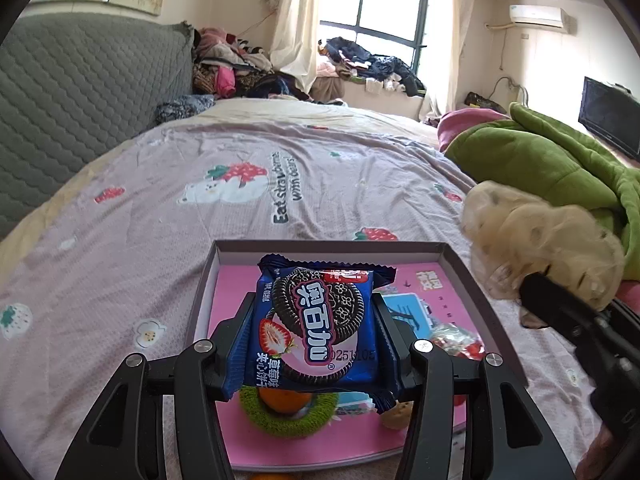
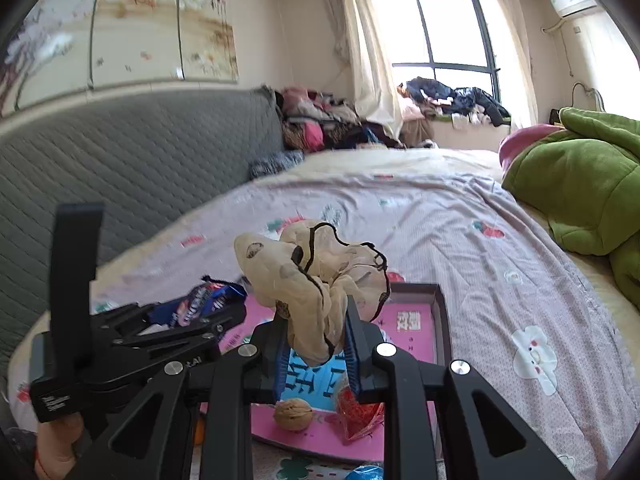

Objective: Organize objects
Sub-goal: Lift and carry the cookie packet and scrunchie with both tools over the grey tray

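**Both tongs loaded above the tray**

Left tongs [image 1: 316, 332] pinch a blue cookie packet [image 1: 316, 320] by its two side edges, the printed face turned up toward the camera. The packet hangs over the near half of a shallow tray [image 1: 480, 276] with a dark rim and a pink floor, which lies on the bed [image 1: 200, 220].

Right tongs [image 2: 316, 344] are pressed together on a cream fabric scrunchie [image 2: 316, 272] with dark trim; the cloth bunches up above the blue pads [image 2: 352, 344] and droops a little between them. It hangs over the tray's right part, to the right of the packet.

On the tray floor lie a walnut [image 2: 293, 414] and, just to its right, a red wrapped sweet [image 2: 358, 412]. In the left view an orange fruit [image 1: 285, 400] sits within a green fuzzy ring [image 1: 286, 420] under the packet.

A green blanket [image 1: 560, 168] lies bunched at the far right of the bed.
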### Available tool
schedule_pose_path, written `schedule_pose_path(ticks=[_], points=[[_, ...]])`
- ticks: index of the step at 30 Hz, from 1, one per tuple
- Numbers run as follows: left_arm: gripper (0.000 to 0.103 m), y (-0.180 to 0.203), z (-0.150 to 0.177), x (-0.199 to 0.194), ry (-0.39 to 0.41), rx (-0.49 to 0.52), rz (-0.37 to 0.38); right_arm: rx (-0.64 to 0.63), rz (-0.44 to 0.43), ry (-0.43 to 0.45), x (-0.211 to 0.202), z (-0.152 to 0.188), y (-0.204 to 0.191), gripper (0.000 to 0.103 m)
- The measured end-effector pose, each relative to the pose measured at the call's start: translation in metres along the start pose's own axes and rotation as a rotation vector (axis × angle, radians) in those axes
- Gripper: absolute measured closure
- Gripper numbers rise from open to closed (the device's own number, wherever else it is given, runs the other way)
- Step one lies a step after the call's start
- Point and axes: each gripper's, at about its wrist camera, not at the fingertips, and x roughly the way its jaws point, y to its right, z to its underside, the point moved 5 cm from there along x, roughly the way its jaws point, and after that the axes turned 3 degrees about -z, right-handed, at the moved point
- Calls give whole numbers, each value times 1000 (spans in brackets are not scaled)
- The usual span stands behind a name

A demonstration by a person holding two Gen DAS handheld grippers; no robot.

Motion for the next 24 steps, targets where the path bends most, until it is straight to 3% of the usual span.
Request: schedule_pose_path(ticks=[13,24], points=[[48,-23,8,33,-25,1,-49,-44,91,-166,59,26,-12,79],[48,-34,14,46,-60,-17,-62,-48,132,-248,87,38,-17,79]])
